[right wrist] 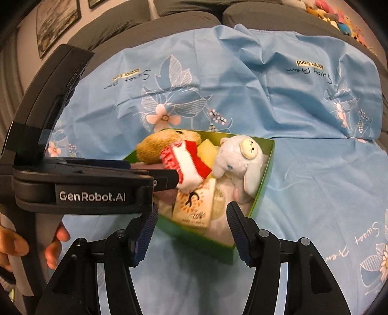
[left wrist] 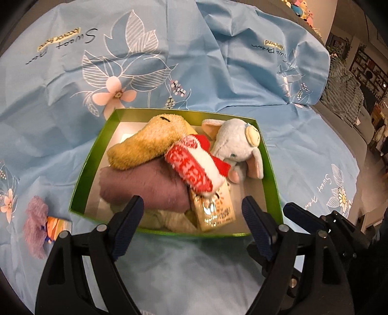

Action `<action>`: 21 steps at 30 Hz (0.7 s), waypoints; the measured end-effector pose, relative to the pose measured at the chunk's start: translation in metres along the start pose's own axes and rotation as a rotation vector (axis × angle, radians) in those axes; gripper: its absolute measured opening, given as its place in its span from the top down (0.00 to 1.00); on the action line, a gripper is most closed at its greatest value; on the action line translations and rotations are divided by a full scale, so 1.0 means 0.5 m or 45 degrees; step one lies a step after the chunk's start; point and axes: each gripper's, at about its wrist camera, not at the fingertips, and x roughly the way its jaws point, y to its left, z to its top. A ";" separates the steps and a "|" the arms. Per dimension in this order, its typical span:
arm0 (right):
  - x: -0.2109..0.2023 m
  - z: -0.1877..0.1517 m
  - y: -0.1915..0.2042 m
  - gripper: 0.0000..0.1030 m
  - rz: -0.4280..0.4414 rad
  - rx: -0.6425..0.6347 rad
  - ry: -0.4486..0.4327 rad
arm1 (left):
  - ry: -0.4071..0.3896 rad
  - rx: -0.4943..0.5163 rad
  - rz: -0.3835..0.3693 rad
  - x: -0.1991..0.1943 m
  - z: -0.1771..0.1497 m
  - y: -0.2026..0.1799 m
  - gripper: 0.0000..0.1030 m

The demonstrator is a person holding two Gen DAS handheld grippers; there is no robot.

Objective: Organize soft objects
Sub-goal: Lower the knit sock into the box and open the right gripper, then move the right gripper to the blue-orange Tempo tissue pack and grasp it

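Observation:
A green box (left wrist: 82,174) on the blue sheet holds a tan plush (left wrist: 145,143), a red-and-white sock (left wrist: 194,167), a grey elephant plush (left wrist: 237,145), a mauve folded cloth (left wrist: 143,189) and a beige packet (left wrist: 213,210). My left gripper (left wrist: 192,213) is open just above the box's near edge, with nothing between its fingers. In the right wrist view the box (right wrist: 264,184) sits ahead, with the sock (right wrist: 186,164) on top. My right gripper (right wrist: 191,225) is open at the box's near corner. The left gripper (right wrist: 167,179) reaches in from the left, its tip next to the sock.
A purple fuzzy item with an orange tag (left wrist: 38,225) lies on the sheet left of the box. The floral blue sheet (left wrist: 169,60) covers a grey sofa (right wrist: 169,14). Small plush toys (right wrist: 339,17) lie on the sofa's back at far right.

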 end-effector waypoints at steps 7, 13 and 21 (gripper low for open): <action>-0.048 -0.019 0.039 0.33 -0.019 -0.055 -0.004 | -0.041 -0.047 -0.032 -0.060 -0.044 0.012 0.19; -0.077 -0.036 0.086 0.28 -0.020 -0.113 0.006 | -0.073 -0.077 -0.048 -0.111 -0.085 0.031 0.19; -0.074 -0.056 0.151 0.23 0.039 -0.127 0.035 | -0.130 -0.124 -0.001 -0.174 -0.154 0.096 0.01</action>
